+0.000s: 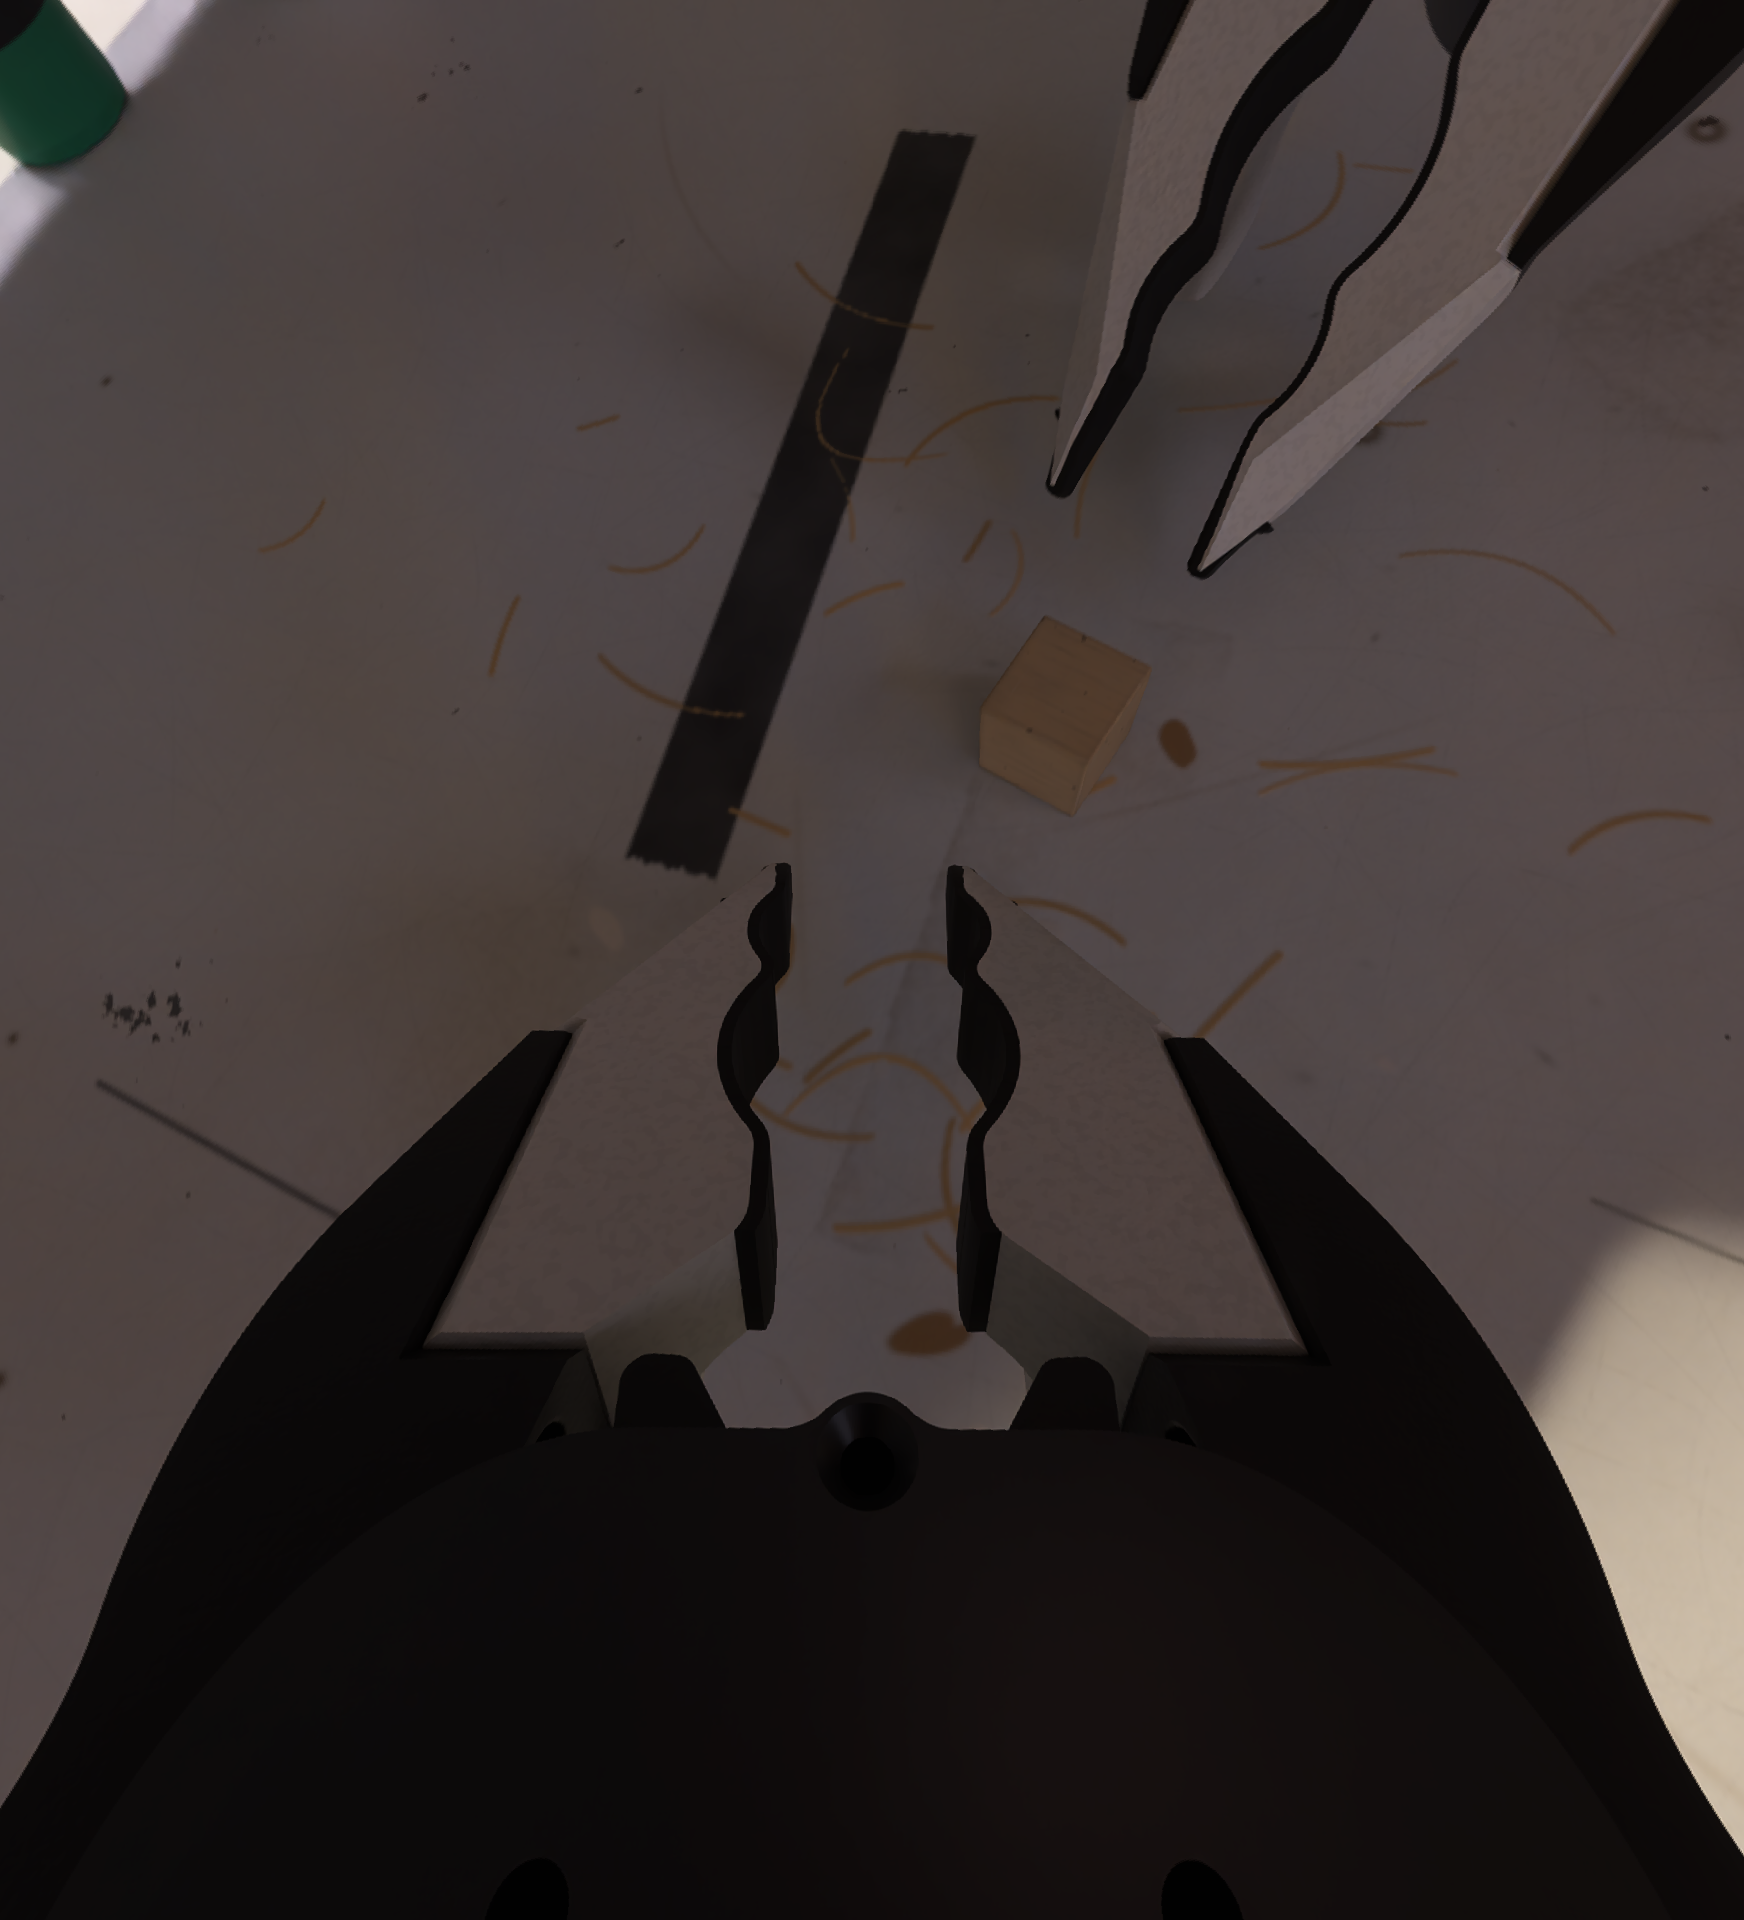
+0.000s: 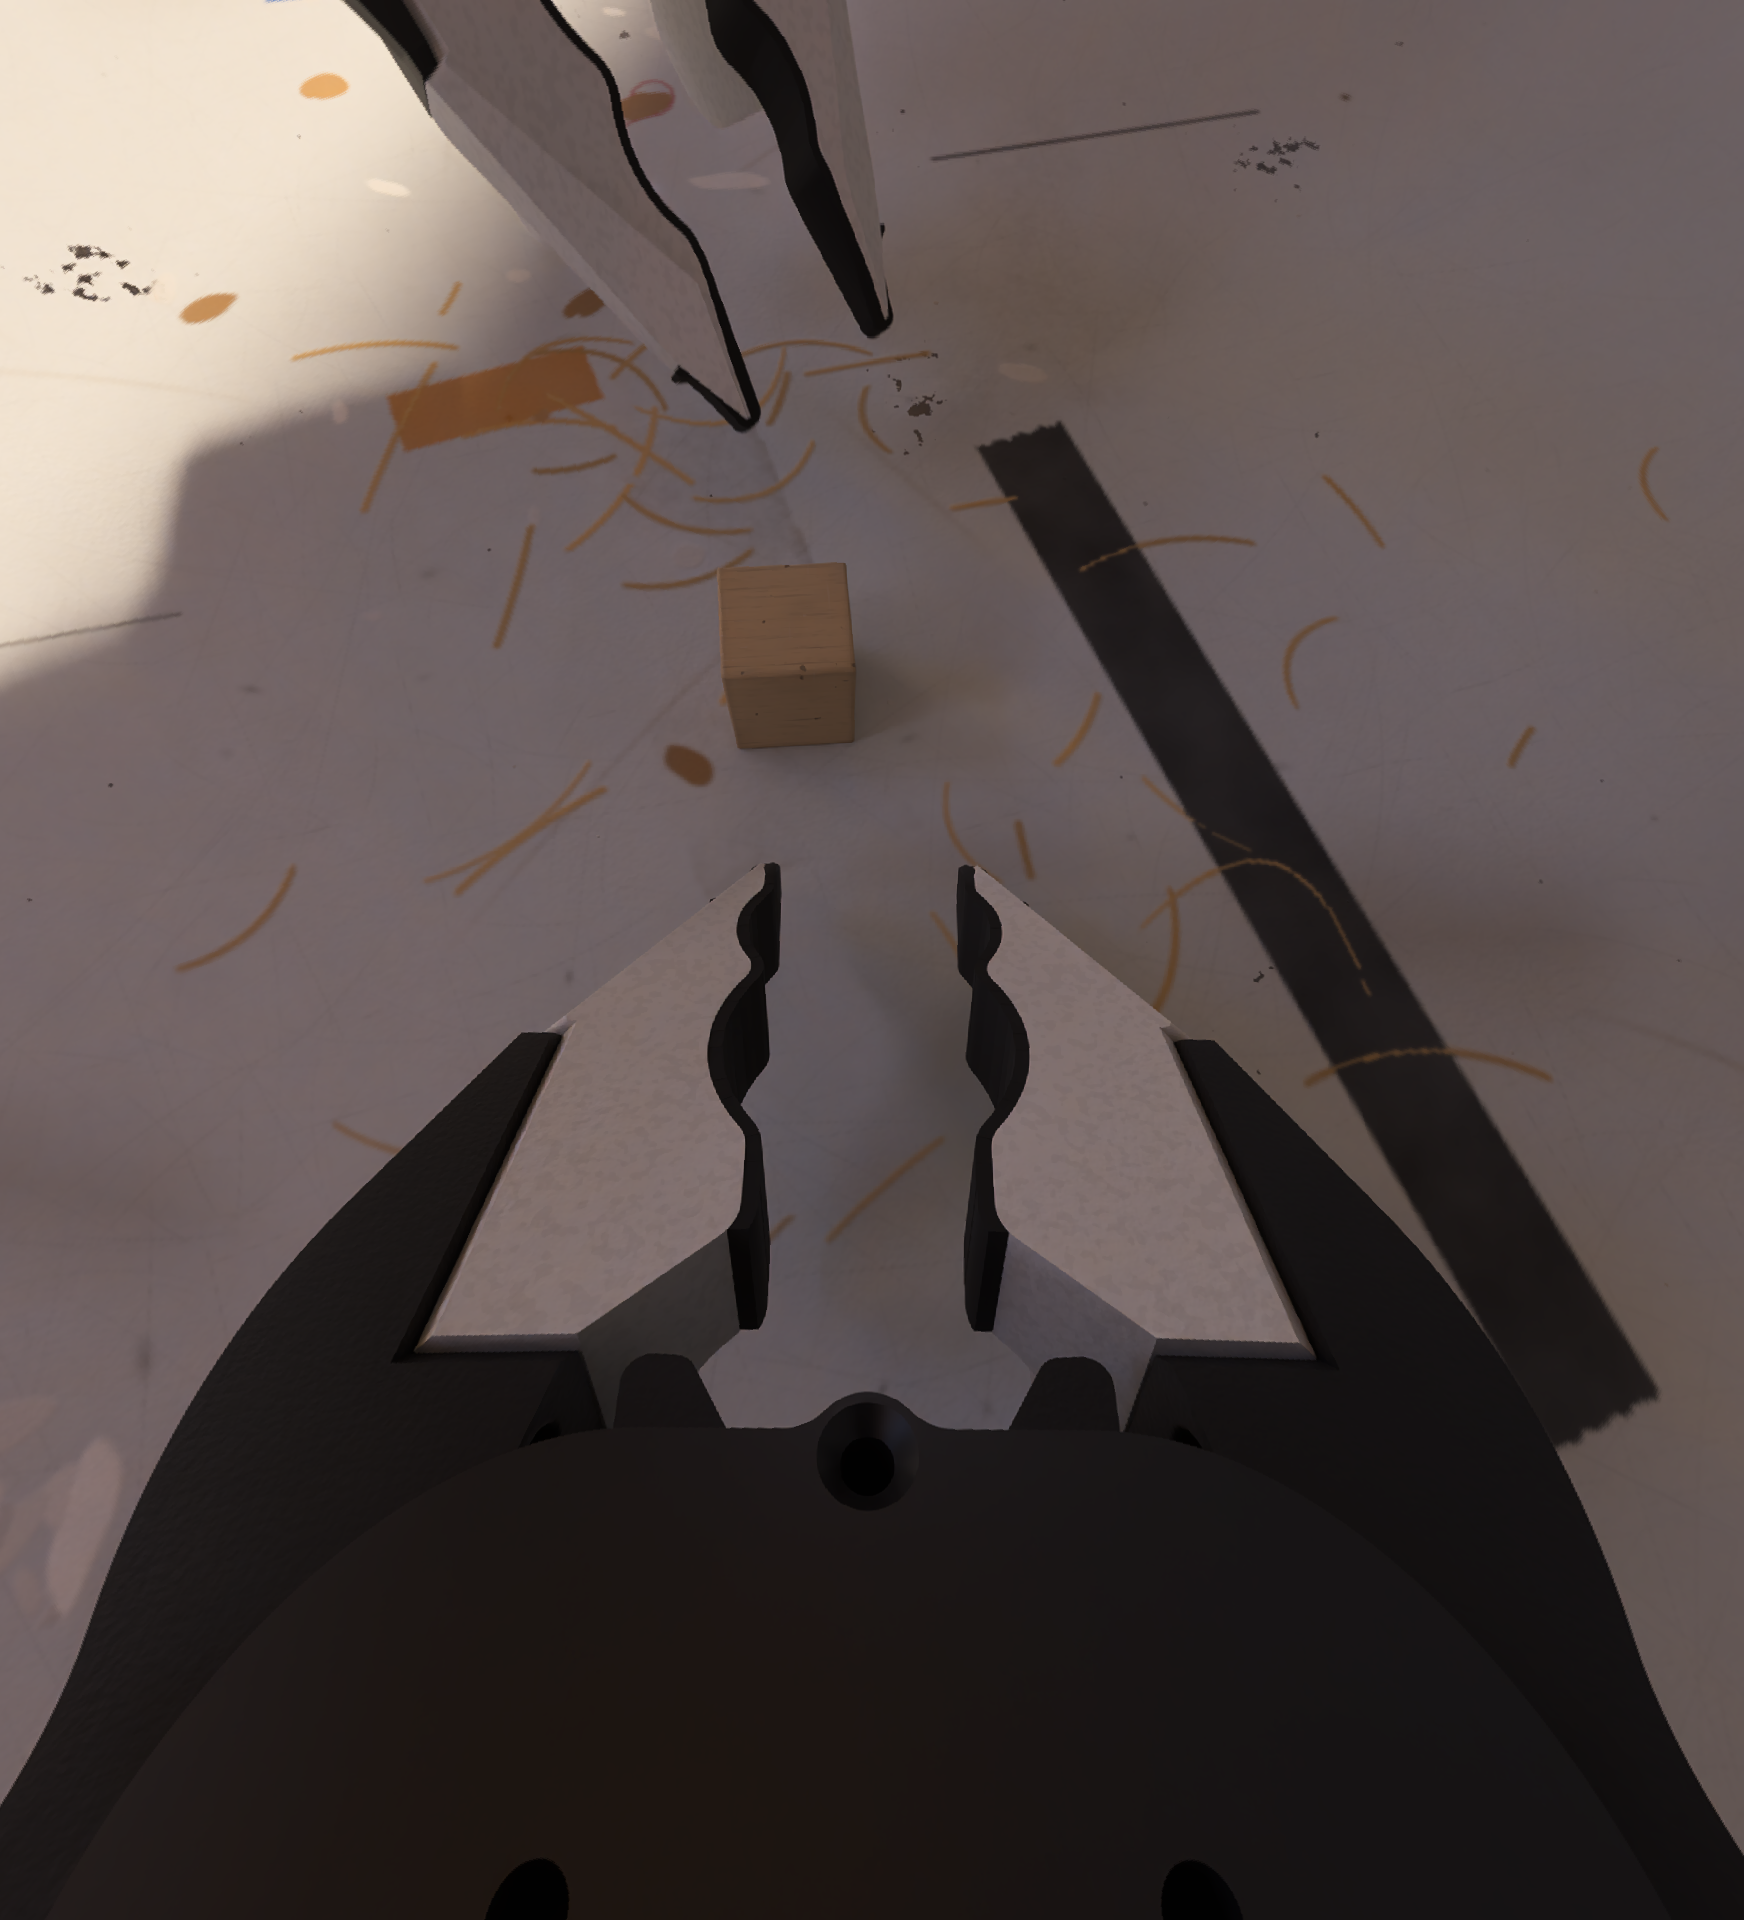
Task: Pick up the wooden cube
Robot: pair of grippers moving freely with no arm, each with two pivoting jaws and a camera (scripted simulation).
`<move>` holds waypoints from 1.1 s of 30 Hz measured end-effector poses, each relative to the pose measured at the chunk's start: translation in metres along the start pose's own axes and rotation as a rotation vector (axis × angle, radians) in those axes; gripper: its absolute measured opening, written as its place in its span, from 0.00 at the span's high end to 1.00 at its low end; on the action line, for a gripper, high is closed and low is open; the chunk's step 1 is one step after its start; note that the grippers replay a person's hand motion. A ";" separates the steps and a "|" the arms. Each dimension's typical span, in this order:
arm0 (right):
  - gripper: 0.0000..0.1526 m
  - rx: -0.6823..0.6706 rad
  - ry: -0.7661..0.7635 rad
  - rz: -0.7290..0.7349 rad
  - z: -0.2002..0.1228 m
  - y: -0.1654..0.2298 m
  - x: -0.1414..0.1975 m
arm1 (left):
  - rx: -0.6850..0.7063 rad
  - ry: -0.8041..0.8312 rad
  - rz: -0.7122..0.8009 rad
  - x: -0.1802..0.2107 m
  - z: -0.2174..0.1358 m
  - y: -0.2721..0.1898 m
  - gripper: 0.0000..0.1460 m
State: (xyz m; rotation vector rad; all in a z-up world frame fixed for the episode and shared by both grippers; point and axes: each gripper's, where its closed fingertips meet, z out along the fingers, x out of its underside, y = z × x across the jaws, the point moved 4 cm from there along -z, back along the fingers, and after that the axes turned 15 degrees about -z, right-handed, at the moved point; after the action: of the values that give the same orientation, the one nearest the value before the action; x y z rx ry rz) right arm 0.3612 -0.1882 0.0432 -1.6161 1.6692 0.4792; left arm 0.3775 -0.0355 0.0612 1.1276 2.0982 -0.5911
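A small pale wooden cube (image 1: 1063, 712) sits on the scuffed white table, ahead and a little right of my left gripper (image 1: 869, 873), which is open and empty. In the right wrist view the cube (image 2: 788, 655) lies just ahead and slightly left of my right gripper (image 2: 868, 873), also open and empty. Each gripper shows in the other's view, beyond the cube: the right gripper (image 1: 1130, 525) at the upper right of the left wrist view, and the left gripper (image 2: 811, 374) at the top of the right wrist view. Neither touches the cube.
A long strip of black tape (image 1: 806, 499) runs across the table left of the cube; it also shows in the right wrist view (image 2: 1283, 831). A green cylinder (image 1: 26, 73) stands at the far left. An orange tape patch (image 2: 494, 398) and tan scratch marks lie around the cube.
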 end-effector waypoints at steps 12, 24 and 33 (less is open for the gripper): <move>0.78 0.004 0.025 -0.012 0.003 0.002 0.001 | 0.038 0.018 -0.012 0.014 0.002 -0.004 0.80; 0.84 -0.139 -0.061 0.000 -0.011 0.045 -0.018 | 0.050 -0.009 -0.006 0.013 -0.006 -0.011 0.81; 0.73 -0.086 -0.018 -0.014 0.006 0.042 -0.018 | 0.111 -0.037 -0.005 0.027 -0.020 -0.032 0.81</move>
State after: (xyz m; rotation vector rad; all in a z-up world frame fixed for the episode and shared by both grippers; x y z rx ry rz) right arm 0.3205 -0.1658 0.0428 -1.6793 1.6428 0.5643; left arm 0.3328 -0.0249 0.0569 1.1648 2.0587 -0.7329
